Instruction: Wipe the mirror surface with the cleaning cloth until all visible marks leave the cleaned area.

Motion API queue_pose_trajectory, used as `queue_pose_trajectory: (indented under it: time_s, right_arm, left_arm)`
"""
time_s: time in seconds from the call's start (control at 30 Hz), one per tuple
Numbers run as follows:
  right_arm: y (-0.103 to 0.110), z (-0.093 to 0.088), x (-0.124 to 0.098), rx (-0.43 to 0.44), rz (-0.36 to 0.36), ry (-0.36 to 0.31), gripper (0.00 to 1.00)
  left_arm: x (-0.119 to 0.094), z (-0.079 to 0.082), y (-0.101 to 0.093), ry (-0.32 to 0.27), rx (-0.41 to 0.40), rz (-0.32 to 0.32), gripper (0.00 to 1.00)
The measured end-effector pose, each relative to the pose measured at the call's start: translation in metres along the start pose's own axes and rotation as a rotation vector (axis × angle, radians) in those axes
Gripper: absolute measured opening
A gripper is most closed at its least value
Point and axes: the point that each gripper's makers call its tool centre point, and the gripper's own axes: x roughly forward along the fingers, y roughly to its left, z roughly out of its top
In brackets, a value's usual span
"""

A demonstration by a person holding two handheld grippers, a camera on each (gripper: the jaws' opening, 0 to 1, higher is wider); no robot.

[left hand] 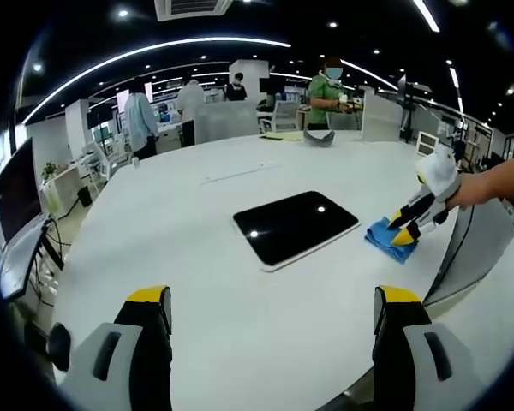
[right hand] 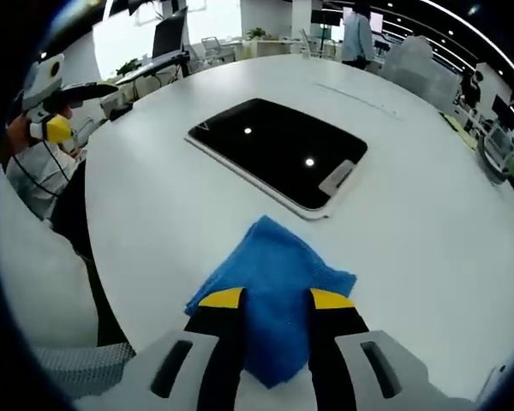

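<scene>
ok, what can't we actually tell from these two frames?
- Marks on the mirror: in both views its surface reads dark with ceiling-light reflections; smudges too faint to see.
- Near part of the cleaning cloth: right gripper view, covered by the right hand-held gripper.
- Left hand-held gripper: left gripper view, body cut off by the bottom edge.

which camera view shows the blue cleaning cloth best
The right gripper view: the blue mesh cleaning cloth lies large between the right gripper jaws. In the left gripper view the cloth is small, partly behind that gripper.
</scene>
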Motion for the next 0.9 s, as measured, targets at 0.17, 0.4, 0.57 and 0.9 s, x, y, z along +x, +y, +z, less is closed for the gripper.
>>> queue_pose_trajectory:
  time_s: [0.17,0.4,0.57,0.9]
  right_arm:
    - [0.014,0.002,0.002,-0.079,0.015,0.009,0.06]
    - [0.009,0.002,0.002,0.013,0.014,0.001,0.03]
    - [0.009,0.002,0.002,0.038,0.014,0.011,0.03]
    - [0.009,0.003,0.002,0.056,0.019,0.027,0.02]
  left_arm:
    - [0.001,-0.002,0.004,0.013,0.011,0.007,0.99]
    - [0.001,0.000,0.008,0.018,0.021,0.014,0.99]
    - [0.002,-0.001,0.006,0.026,0.028,0.004,0.99]
    - [0.006,-0.010,0.004,0.045,0.030,-0.009,0.99]
